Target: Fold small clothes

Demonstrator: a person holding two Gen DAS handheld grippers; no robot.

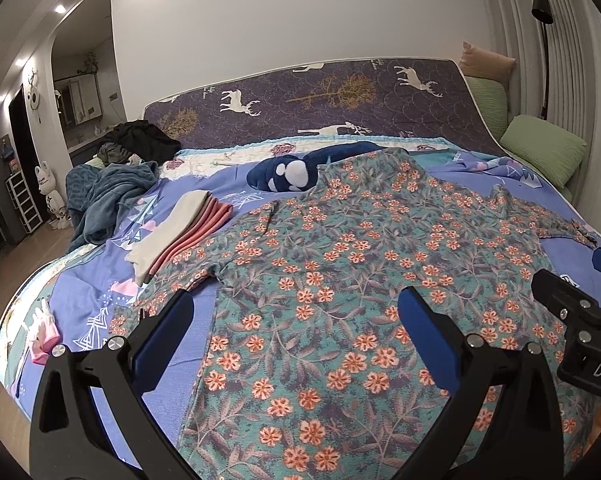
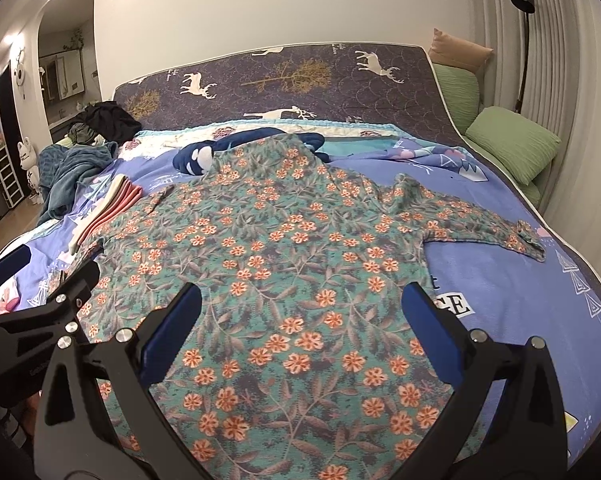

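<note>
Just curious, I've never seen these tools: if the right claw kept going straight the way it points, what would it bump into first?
Most likely the floral top spread on the bed. The right claw is open above it, angled down toward its middle. Depth is hard to judge.

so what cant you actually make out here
- Floral top: its near hem is hidden behind the right gripper in the right wrist view.
- Its left sleeve end is covered by the left gripper in the left wrist view.
- Plush toy: partly hidden under the top's far end.
- Folded stack: item count unclear.
</note>
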